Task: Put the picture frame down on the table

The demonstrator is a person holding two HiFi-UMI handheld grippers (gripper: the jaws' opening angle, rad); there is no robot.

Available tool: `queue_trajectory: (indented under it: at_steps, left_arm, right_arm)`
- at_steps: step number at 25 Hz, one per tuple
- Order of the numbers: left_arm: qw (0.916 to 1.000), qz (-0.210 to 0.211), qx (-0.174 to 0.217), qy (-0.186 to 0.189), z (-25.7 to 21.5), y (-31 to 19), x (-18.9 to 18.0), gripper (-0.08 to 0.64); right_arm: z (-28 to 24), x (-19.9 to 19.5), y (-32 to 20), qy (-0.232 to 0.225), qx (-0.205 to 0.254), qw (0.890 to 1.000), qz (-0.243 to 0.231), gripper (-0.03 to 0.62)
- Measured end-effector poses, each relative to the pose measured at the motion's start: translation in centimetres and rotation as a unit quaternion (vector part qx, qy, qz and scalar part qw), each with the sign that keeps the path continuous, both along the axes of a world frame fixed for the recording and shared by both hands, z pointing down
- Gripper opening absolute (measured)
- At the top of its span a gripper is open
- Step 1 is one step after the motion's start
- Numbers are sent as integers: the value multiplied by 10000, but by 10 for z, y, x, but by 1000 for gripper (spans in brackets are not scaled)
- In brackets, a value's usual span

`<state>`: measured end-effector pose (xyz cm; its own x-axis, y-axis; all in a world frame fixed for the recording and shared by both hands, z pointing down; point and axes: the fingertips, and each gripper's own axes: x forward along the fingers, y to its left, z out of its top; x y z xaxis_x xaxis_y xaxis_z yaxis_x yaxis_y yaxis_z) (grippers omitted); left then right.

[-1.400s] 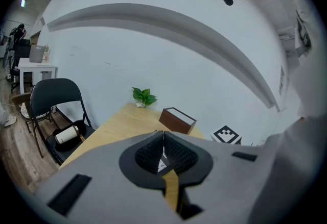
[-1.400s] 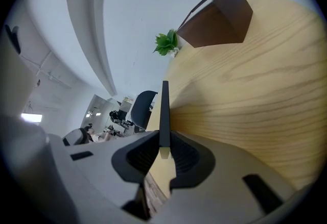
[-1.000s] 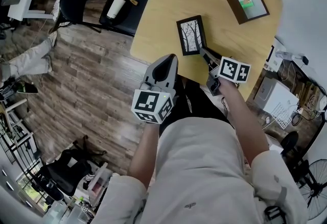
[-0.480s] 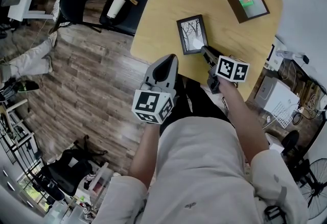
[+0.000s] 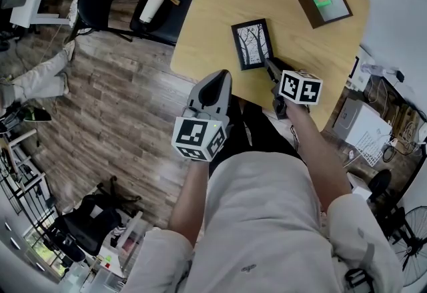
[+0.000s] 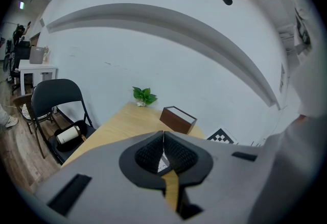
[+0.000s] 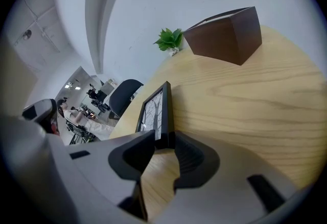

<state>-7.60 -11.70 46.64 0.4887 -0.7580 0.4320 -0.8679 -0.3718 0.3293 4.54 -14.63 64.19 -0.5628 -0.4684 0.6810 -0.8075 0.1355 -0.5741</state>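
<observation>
Table (image 5: 213, 11), right hand-held gripper (image 5: 269, 63) widening around picture frame (image 5: 252, 45)

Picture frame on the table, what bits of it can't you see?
Back of the picture frame: faces away in the head view and the right gripper view.
Its near corner: right gripper view, behind the right gripper's jaws, which have just been opening with the frame between them.
Fine details of its front: too small in the head view.
Left gripper view: the shut left gripper covers nearly all of it.
</observation>
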Motion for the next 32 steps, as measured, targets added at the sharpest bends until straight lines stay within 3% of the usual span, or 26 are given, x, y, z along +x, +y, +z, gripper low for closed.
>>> queue_trajectory:
  at_steps: [16,32]
  left_arm:
    - [10000,-11,16,-11,-2,0,4,8]
    - [9999,-120,14,-99,-4,-2,6,8]
  right_arm:
    - [7,2,0,228,-2,9997,-45,120]
    - [12,4,-4,545,103,9977,-382,118]
